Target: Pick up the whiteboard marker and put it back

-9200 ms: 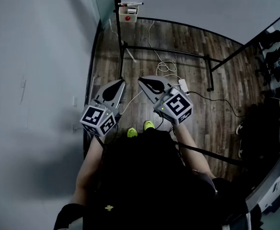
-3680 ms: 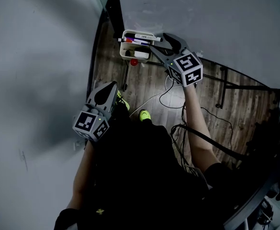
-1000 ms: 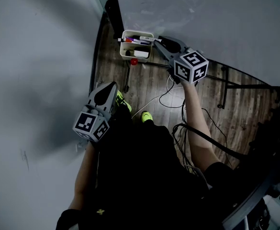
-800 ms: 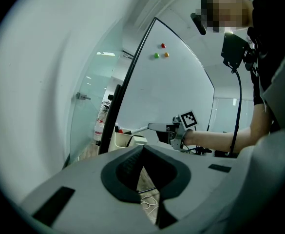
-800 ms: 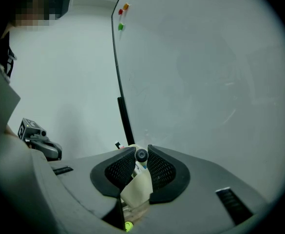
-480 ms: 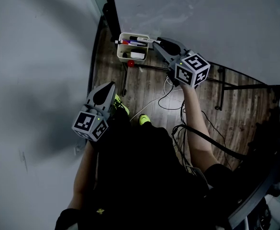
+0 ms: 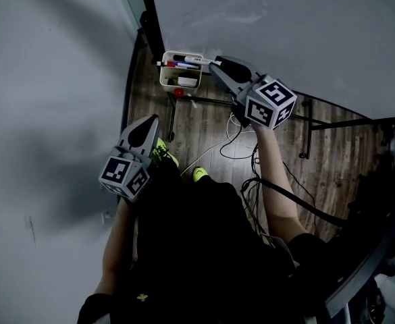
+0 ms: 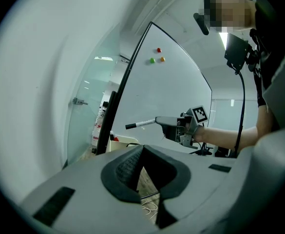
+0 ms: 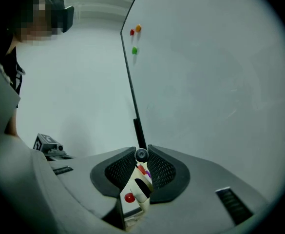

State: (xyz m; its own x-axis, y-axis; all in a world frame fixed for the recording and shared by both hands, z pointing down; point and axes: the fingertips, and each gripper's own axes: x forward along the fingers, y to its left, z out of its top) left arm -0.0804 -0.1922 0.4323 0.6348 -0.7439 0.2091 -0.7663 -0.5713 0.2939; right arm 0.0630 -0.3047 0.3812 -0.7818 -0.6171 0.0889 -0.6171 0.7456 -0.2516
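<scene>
Room: dark wood floor (image 7: pixel 207 123) seen from above, a pale wall (image 7: pixel 42 79) on the left; a whiteboard (image 7: pixel 285 25) stands ahead on a black frame (image 7: pixel 304 130)
Left gripper: the left gripper (image 7: pixel 146 123) hangs low beside the person's hip, jaws together with nothing between them; probably parked there to stay out of the working side
Floor clutter: a white cable (image 7: pixel 214 150) loops near the green shoes (image 7: pixel 198 174); well below both grippers, so no hindrance to the hands
Right gripper: the right gripper (image 7: pixel 214 65) is held out level toward the board's left edge, jaws clamped on the whiteboard marker (image 8: pixel 141 124)
Marker: gripped near its rear end, so most of the barrel and the black cap stick out past the jaw tips; the long overhang likely lets it be laid down lengthwise
Caddy: a white caddy (image 7: pixel 162 76) hangs at the board's lower left corner, just beyond and below the jaw tips; the marker hovers over it and looks clear of the rim
Inside the caddy: other markers (image 7: pixel 178 65) lie along the top, a white eraser (image 7: pixel 188 81) sits lower; free room looks tight, so the return needs a careful line
Below it: a red round thing (image 7: pixel 177 93) at the caddy's lower edge; what it is I cannot tell
In the way: the board's black edge post (image 9: pixel 138 130) rises right behind the marker
Far: three small magnets (image 9: pixel 135 33), red, orange and green, high on the board, well apart from the work
</scene>
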